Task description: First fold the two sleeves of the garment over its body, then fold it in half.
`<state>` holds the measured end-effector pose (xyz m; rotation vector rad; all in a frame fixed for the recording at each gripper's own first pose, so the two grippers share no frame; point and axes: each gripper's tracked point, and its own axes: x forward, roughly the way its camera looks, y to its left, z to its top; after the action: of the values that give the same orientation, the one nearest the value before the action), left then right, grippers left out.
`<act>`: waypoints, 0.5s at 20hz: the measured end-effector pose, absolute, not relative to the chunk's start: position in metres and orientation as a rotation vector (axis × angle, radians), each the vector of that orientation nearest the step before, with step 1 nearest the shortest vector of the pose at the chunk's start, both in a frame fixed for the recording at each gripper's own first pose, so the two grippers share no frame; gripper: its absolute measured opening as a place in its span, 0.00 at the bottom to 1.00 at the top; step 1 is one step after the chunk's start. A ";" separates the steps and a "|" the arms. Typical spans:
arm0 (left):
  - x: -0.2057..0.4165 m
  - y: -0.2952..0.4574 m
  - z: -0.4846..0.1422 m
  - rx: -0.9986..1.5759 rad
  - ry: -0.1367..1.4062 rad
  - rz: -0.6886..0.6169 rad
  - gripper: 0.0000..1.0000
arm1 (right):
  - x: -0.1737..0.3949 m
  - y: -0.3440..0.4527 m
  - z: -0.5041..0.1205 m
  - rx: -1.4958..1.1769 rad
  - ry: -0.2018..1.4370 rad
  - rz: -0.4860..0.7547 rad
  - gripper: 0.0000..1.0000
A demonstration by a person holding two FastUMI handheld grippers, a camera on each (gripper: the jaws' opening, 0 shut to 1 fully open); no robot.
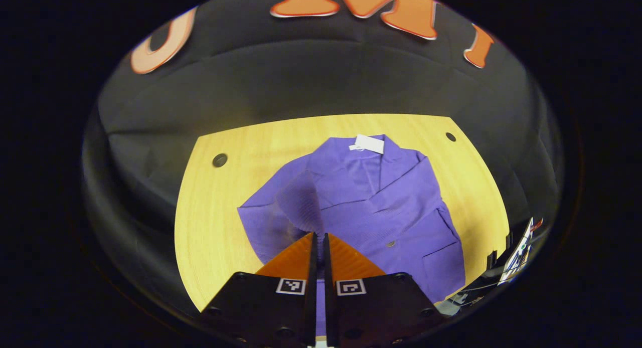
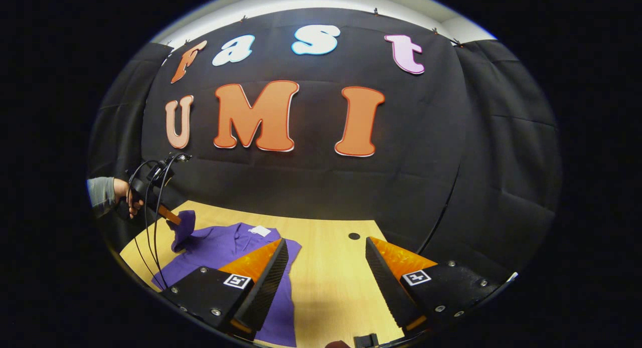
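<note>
The purple garment [image 1: 371,207] lies on the wooden table [image 1: 215,212] at frame centre. The left gripper [image 1: 319,237] pinches its lifted sleeve [image 1: 298,202] between nearly closed fingers; a thin grip could let the fabric slip mid-fold, dropping it askew. The right gripper [image 2: 326,268], jaws wide and empty, hovers at lower centre above bare table.

Booth dim, table [image 1: 225,212] brightly lit from above — soft shadow on garment [image 1: 381,212] near fingers. Strong fisheye bending at edges; focus sharp, no motion blur.
</note>
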<state>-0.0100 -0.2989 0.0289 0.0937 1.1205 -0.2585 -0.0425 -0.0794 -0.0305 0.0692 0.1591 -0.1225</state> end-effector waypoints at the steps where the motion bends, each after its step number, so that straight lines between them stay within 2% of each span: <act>1: -0.004 -0.314 0.030 0.123 1.116 -0.285 0.08 | -0.046 -0.087 -0.033 0.070 0.163 -0.138 0.93; 10: 0.022 -0.455 0.029 0.253 1.078 -0.500 0.08 | -0.061 -0.125 -0.054 0.119 0.192 -0.201 0.94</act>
<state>0.0220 -0.4551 0.0289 0.2535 1.0779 -0.5002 -0.0608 -0.1247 -0.0543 0.1186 0.1916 -0.2007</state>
